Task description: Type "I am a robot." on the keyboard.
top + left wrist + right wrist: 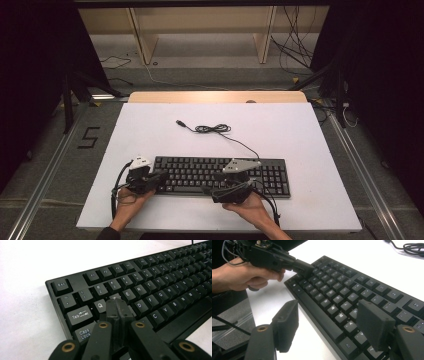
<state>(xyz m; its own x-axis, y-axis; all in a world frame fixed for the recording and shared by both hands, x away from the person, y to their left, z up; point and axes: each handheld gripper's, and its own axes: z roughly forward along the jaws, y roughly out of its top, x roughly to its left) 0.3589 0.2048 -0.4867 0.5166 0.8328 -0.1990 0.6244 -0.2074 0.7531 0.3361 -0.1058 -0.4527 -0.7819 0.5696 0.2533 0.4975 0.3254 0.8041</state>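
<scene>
Lab-type recording setup: white table (150, 125) ringed by dark curtains (30, 75), metal rails (42, 180) along the grey floor, a taped number (89, 137) at left, loose cables (295, 50) far right, bare wooden frame (200, 30) at the far side.

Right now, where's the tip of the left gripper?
In the left gripper view, the left gripper has its jaws shut together, tip over the W key of the keyboard, between Q and E. In the high view it sits at the keyboard's left end.

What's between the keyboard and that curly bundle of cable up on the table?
Bare white table, crossed by the black cable running from the bundle to the keyboard. The high view shows it.
</scene>
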